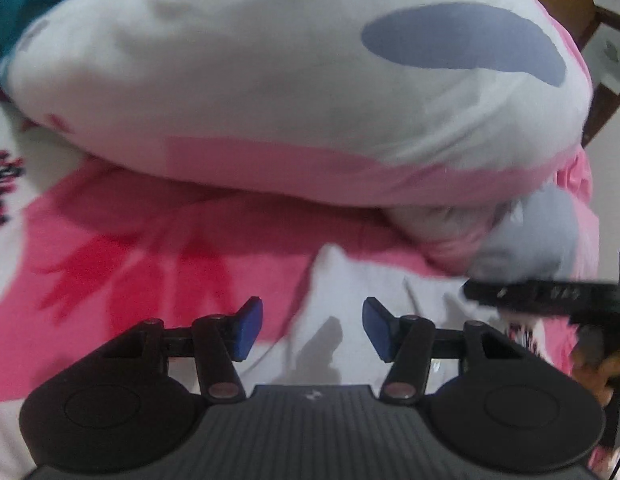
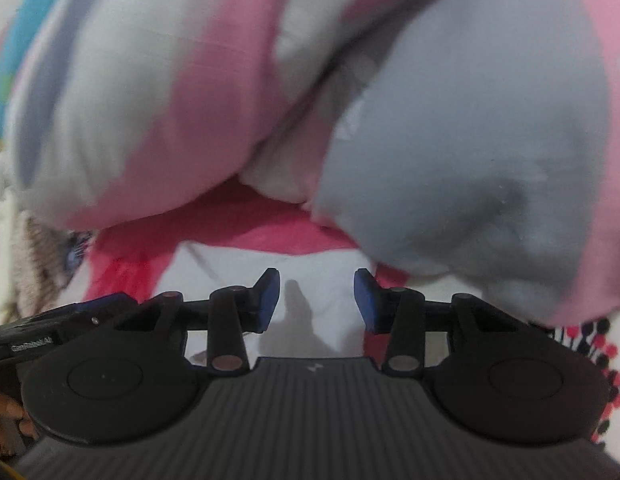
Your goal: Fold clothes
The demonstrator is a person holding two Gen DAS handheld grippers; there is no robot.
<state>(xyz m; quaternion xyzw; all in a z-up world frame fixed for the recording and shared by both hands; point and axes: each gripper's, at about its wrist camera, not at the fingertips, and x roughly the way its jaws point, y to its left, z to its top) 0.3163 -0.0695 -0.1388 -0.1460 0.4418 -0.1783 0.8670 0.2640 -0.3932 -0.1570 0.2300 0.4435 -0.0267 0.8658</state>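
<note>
A pink-and-white printed bed sheet (image 1: 122, 248) fills the left wrist view, where the left tool (image 1: 312, 330) gapes wide over a white garment (image 1: 350, 320) below a puffy quilt (image 1: 270, 92), while the right wrist view shows the right tool (image 2: 315, 300) equally wide over that garment (image 2: 318, 288), writing on the black device (image 2: 34, 340) beside it too blurred to read.

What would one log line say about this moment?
left gripper: open, empty | right gripper: open, empty | pink-white-grey garment: bunched ahead, unheld | fold: not visibly started
</note>
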